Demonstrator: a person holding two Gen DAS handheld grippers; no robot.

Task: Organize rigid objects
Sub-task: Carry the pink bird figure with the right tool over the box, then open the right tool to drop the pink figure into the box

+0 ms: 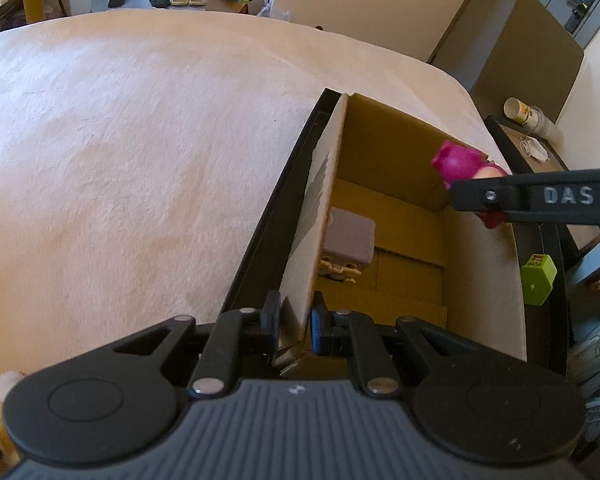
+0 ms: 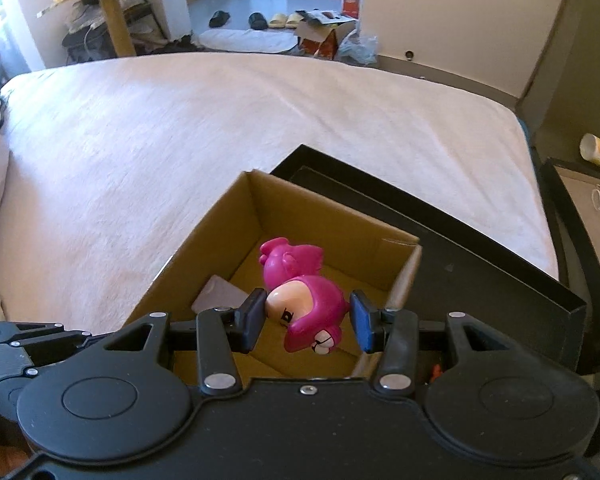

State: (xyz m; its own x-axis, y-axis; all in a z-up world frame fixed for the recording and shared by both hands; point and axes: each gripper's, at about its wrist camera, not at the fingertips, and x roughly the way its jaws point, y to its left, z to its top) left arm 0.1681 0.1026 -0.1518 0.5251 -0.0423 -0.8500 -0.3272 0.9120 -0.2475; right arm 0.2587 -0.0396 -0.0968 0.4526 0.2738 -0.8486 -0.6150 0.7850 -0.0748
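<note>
From the left wrist view, the left gripper (image 1: 296, 326) is clamped on the near wall of the cardboard box (image 1: 400, 216), its two pads pinching the torn cardboard edge; the box sits on the pale bed cover (image 1: 140, 140) beside a black tray (image 1: 276, 200), and a grey block toy (image 1: 350, 236) already lies on the box floor; the right gripper (image 1: 472, 196) reaches in from the right with the pink figure (image 1: 458, 162) held above the far side of the box; the person would do well to keep this wall pinned so the light box does not slide or tip.

From the right wrist view, the right gripper (image 2: 308, 320) is closed on the pink figure (image 2: 304, 300), fingers pressing its sides, and the toy hangs over the open box (image 2: 228, 216) (head tilted downward); the sensible course, judging from this, is to lower it well inside, toward the bare floor beside the grey block toy (image 2: 218, 294), before opening the fingers; released from this height, the hard toy would likely bounce.
</note>
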